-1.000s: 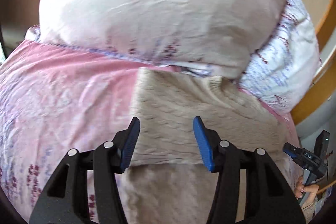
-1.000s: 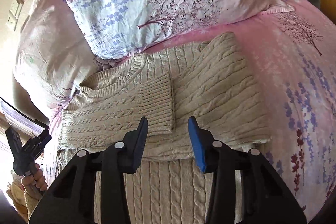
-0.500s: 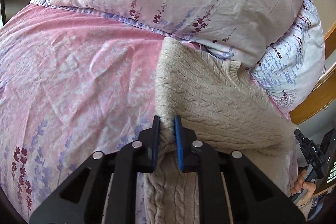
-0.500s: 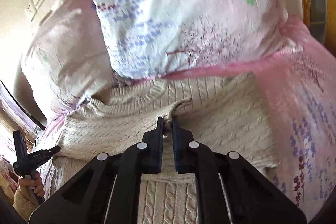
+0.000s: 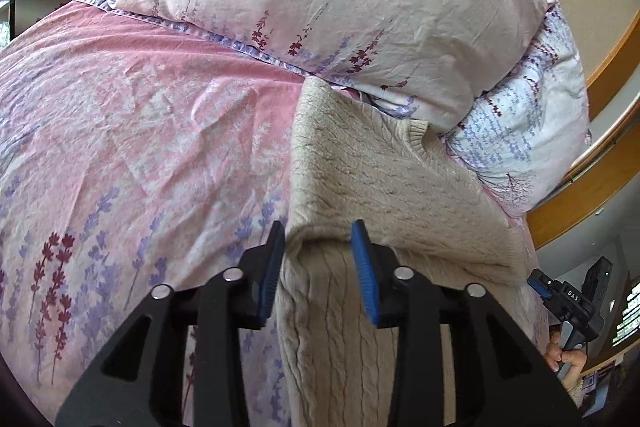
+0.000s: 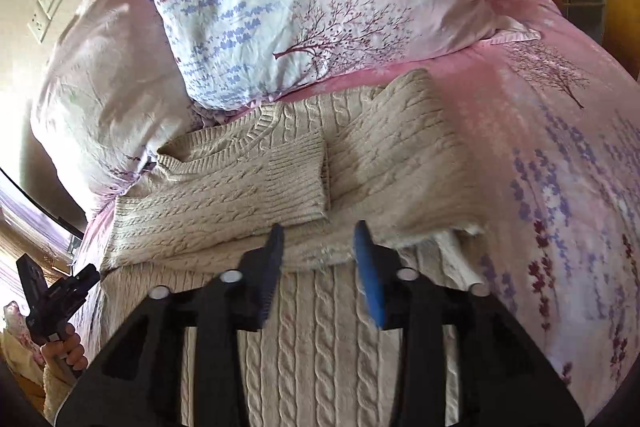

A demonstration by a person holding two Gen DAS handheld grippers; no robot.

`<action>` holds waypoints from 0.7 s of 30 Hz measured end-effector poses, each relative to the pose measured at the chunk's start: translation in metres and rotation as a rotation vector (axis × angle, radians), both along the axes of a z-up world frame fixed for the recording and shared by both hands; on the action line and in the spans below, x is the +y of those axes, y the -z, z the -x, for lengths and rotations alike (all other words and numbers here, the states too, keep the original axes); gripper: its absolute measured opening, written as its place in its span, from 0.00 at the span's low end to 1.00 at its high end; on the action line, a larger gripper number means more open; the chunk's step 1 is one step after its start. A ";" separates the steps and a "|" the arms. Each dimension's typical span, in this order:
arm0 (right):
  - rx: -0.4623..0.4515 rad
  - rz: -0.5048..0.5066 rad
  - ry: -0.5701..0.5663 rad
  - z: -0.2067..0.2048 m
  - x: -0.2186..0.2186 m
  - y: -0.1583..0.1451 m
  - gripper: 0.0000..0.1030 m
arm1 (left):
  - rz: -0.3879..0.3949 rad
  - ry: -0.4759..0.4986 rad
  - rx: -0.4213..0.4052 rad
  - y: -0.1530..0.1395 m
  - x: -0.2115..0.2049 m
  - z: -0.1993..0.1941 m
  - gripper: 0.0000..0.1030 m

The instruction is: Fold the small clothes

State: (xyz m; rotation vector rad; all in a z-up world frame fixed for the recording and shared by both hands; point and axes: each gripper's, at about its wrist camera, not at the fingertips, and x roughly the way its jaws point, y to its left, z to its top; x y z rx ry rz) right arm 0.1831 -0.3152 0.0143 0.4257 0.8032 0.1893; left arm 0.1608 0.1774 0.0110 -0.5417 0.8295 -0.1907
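The cream cable-knit sweater (image 6: pixel 304 307) is the thing to steer by, lying on the pink flowered bedspread (image 5: pixel 132 131) with its collar up against the pillows.

Nearest, the left gripper (image 5: pixel 318 263) stands with its blue pads parted, straddling the sweater's left edge right where the folded-over part meets the lower body; the knit bulges up between the pads, but they do not look clamped on it. The right gripper (image 6: pixel 318 263) is likewise spread apart, poised over the front edge of the folded sleeves, holding nothing.

Just beyond that edge, the ribbed cuff (image 6: pixel 296 179) of one sleeve lies across the chest, overlapping the other sleeve folded in from the right side. Both sleeves look tucked, so I'd judge the next fold is bottom to collar.

To do it well, each gripper should take the hem at matching corners, pinch every layer, and lift evenly so the sleeves don't slide out. Thick knit slumps; carry it low and flat.

Farthest from the sweater, past its collar (image 6: pixel 240 135), sit the two floral pillows (image 6: pixel 320 7); stop short of them.
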 end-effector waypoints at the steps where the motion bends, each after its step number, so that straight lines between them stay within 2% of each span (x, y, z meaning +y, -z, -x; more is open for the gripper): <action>1: -0.009 -0.003 0.010 0.013 -0.009 -0.001 0.53 | 0.023 0.021 0.000 -0.002 0.001 0.010 0.45; 3: -0.012 -0.016 0.033 0.041 -0.029 0.000 0.53 | 0.051 0.055 -0.001 -0.003 0.003 0.031 0.48; 5: -0.002 -0.042 0.055 0.067 -0.050 0.007 0.52 | 0.045 0.079 0.000 -0.002 0.003 0.054 0.50; 10: 0.050 -0.145 0.071 0.115 -0.083 0.032 0.51 | 0.086 0.104 0.026 0.011 0.002 0.101 0.51; 14: 0.077 -0.237 0.050 0.138 -0.089 0.050 0.44 | 0.113 0.123 0.044 0.020 -0.005 0.126 0.50; 18: 0.098 -0.345 -0.017 0.152 -0.084 0.065 0.38 | 0.160 0.147 0.035 0.024 -0.013 0.148 0.49; 21: 0.098 -0.400 -0.085 0.164 -0.074 0.071 0.36 | 0.205 0.174 0.045 0.030 -0.023 0.162 0.42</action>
